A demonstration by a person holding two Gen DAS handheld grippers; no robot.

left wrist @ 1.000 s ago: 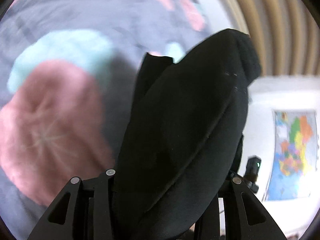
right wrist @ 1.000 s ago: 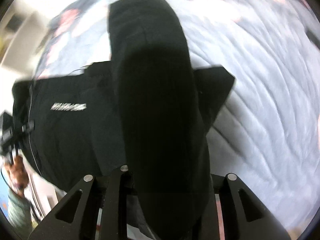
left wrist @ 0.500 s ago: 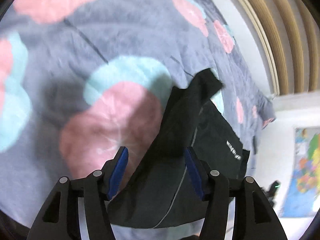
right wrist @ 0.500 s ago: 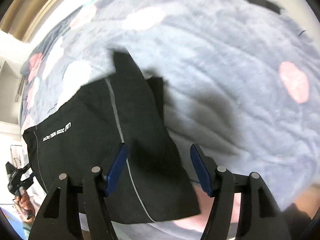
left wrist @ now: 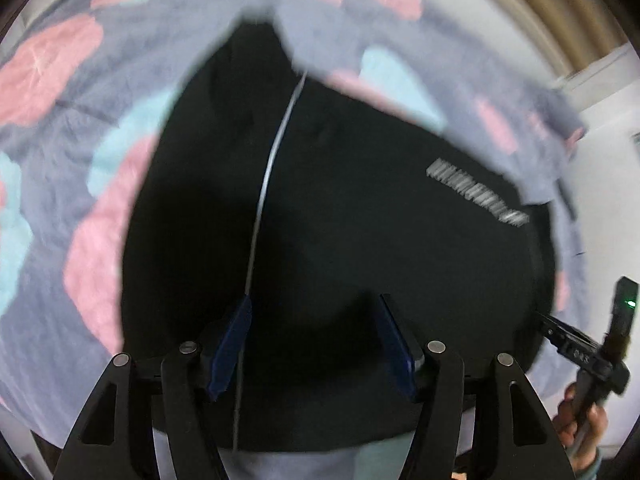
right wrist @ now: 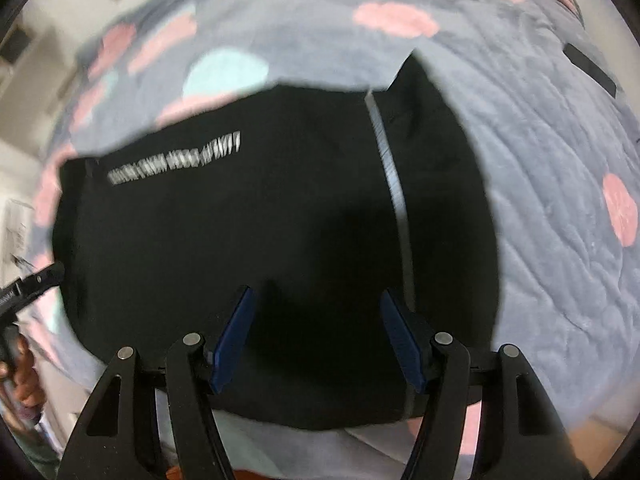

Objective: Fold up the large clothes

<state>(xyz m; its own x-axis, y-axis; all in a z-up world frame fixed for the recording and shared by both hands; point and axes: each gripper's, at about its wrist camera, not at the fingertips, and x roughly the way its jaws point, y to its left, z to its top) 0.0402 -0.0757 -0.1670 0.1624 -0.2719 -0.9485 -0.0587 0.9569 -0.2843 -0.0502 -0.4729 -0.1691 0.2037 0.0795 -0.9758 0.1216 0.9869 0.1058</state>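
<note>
A black garment (left wrist: 340,220) with a thin silver stripe and a line of white lettering lies flat on the bed. It also shows in the right wrist view (right wrist: 260,232). My left gripper (left wrist: 314,344) hangs above its near edge, jaws wide apart, blue pads bare and empty. My right gripper (right wrist: 318,340) hangs above the garment's near edge too, jaws wide apart and empty. The right gripper also shows at the right edge of the left wrist view (left wrist: 576,344), held in a hand.
The bed is covered by a grey quilt (right wrist: 540,160) with pink and light-blue flower shapes; it also shows in the left wrist view (left wrist: 60,160). A small black strip (right wrist: 590,68) lies on the quilt at the far right. A curtain (left wrist: 560,4) and white wall are behind the bed.
One second ago both grippers were shut on raised folds of the black garment. They let go, the cloth dropped flat onto the bed, and both now hang open above it.
</note>
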